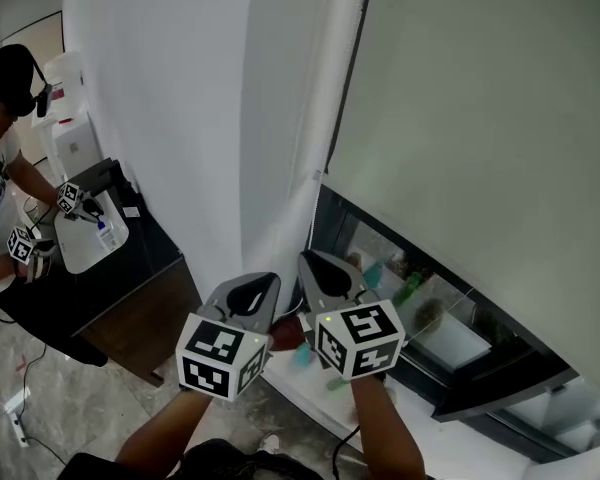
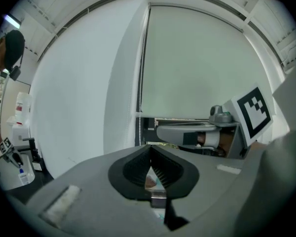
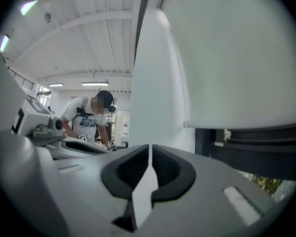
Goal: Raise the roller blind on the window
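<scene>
The roller blind hangs low over the window, a pale sheet covering most of the glass, its bottom bar stopping short of the sill, so a dark strip of window glass stays bare beneath it, with green and teal shapes showing through. Along the blind's left edge runs its bead chain, hanging straight down between the fabric and the white wall column that stands just beside the window. I hold both tongs up in front of that lower left corner, side by side and near each other, neither touching blind or chain. My left tongs are pressed together at the tips with nothing in them. My right tongs are parted by only a hairline slit, pinching nothing; from the left gripper view they cross in front of the bare strip of glass. Off to my left, past the wall column, a black bench carries a white tray and a small bottle. Another person bends over it holding marker-cubed grippers of their own.
</scene>
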The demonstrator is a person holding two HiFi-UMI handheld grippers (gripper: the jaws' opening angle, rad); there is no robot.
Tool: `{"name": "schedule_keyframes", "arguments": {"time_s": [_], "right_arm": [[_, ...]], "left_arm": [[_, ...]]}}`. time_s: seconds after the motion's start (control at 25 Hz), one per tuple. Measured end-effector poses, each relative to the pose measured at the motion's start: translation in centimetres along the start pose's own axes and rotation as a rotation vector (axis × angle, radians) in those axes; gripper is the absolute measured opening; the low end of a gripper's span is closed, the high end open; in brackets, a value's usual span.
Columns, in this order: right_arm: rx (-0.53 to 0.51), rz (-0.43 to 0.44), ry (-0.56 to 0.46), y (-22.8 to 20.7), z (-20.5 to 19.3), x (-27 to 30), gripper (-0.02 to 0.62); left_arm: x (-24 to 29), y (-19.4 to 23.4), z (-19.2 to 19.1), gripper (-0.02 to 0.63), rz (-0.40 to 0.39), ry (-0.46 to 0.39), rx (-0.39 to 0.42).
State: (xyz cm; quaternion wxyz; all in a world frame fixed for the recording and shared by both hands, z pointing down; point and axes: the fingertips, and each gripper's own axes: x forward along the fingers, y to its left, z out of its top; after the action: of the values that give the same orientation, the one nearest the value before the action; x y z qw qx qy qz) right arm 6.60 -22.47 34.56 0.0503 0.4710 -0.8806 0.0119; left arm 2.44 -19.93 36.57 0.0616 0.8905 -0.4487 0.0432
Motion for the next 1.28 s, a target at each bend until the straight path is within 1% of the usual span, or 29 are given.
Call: {"name": "schedule_keyframes", "arguments": {"time_s": [0.12,0.32,0.52,0.72,1.0,1.12,1.24,1.28], "right_arm": [[-0.022,0.023,-0.029,-0.9,2.2,1.1,0.021],[-0.02,0.069,-0.074,-1.6,5.1,2.9,0.034],[-0.019,0.109,-0.097,-1.9,6.8,4.6,0.046],[-0.015,0.168,-0.104,-2.0,7.7,6.7,0.086],[0.027,0.204,-0.095,-3.4,8.0,9.3,0.086],[0.037,0.259,-0.09,-3.6,8.2,9.9,0.086],[0.024,0.321,-0.076,-3.7,8.2,10.2,0.08],[0.023,0.326,-0.074,-4.0,8.3,10.3,0.049]], "left_arm": [[0.2,0.6,1.0,0.005,0.002,-0.01,0.01],[0.7,1.6,3.0,0.005,-0.012,-0.032,0.029],[1.3,2.6,4.9,0.005,-0.036,-0.051,0.054],[1.3,3.2,5.8,0.005,-0.063,-0.072,0.087],[0.9,4.5,6.0,0.005,-0.077,-0.083,0.092],[0.9,5.0,6.0,0.005,-0.079,-0.087,0.087],[0.9,5.4,6.1,0.005,-0.08,-0.092,0.083],[0.9,5.5,6.3,0.005,-0.081,-0.095,0.082]]}}
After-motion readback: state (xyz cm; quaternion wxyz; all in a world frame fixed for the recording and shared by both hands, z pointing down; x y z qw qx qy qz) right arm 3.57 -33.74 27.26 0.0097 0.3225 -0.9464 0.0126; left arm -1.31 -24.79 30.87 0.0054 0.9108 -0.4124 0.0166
